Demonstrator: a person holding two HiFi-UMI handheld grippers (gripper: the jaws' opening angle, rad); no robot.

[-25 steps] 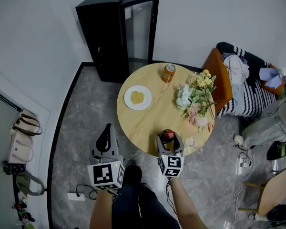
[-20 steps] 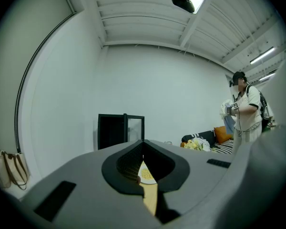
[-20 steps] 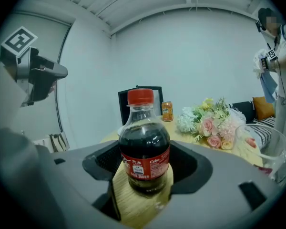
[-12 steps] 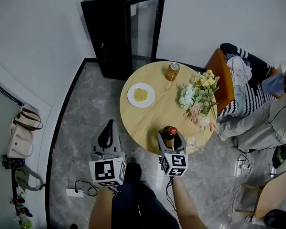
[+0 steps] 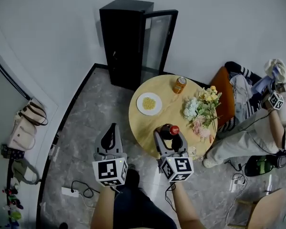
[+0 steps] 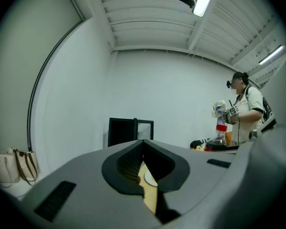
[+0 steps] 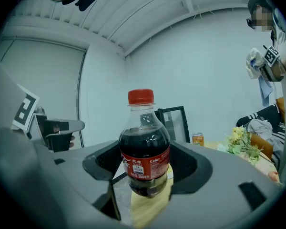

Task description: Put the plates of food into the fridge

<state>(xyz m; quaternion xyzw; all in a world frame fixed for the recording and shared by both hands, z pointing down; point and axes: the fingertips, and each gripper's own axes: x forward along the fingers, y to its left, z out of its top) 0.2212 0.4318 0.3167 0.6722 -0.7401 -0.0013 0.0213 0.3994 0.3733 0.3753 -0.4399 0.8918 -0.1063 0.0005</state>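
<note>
**Grey stone floor, round wooden table: bottle clamped in one claw, plate lying on the table**

Grey marbled floor (image 5: 86, 113) is seen from above, with a round wooden table (image 5: 169, 120) standing on it. A black fridge (image 5: 126, 42) is set against the white wall beyond the table, and its glass door (image 5: 159, 37) is swung open.

The right claw (image 5: 169, 133) is held over the near edge of the table and is clenched on a cola bottle (image 5: 169, 130) with a red cap. In the right gripper view the bottle (image 7: 144, 147) is seen upright, gripped low on its body between the two jaws of that claw (image 7: 145, 168). Whether its base rests on the table cannot be told.

The left claw (image 5: 110, 133) is held over the floor, just left of the table's near edge. In the left gripper view its jaws (image 6: 143, 144) are seen brought together at the tips, with nothing between them.

The plate of yellow food (image 5: 149, 103) lies on the table ahead of both claws, beyond the bottle and slightly left of the right claw. It is well apart from the fridge. Farther ahead of the right claw, an orange can (image 5: 179, 85) stands near the table's far edge. A bunch of flowers (image 5: 202, 109) lies ahead and to the right of that claw.
</note>
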